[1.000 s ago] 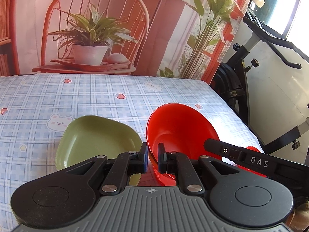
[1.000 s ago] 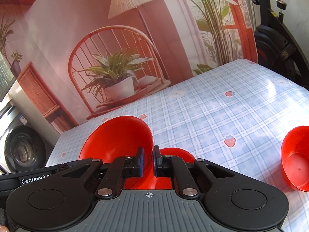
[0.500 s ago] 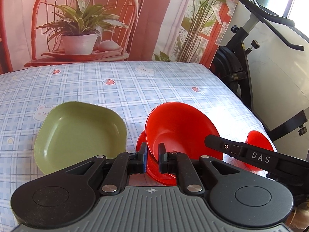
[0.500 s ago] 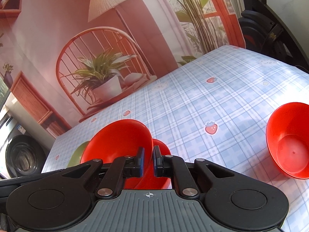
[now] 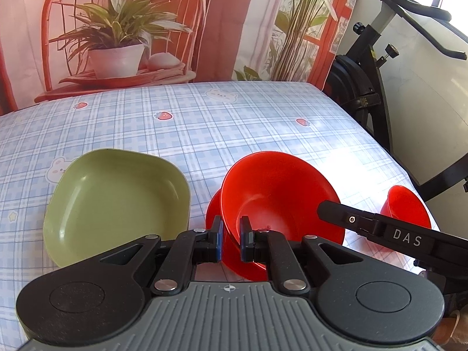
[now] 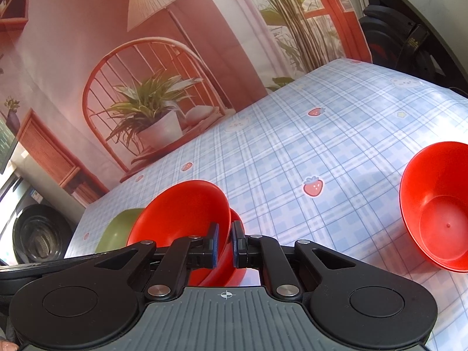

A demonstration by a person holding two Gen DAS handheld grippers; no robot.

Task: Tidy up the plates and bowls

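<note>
I hold red bowl (image 5: 278, 193) by 2 grippers: left gripper (image 5: 231, 242) fingers pinch its near rim, right gripper (image 6: 224, 244) fingers pinch rim on other side. Bowl tilted, sits just over second red bowl (image 5: 212, 213) on tabletop (image 5: 204, 128). Green plate (image 5: 117, 201) just beside on left. Third red bowl (image 6: 435, 210) well apart on right. Risks: thin rim slips from pinch; uneven release from 1 side tips bowl, misses nesting; stack nudges green plate.
</note>
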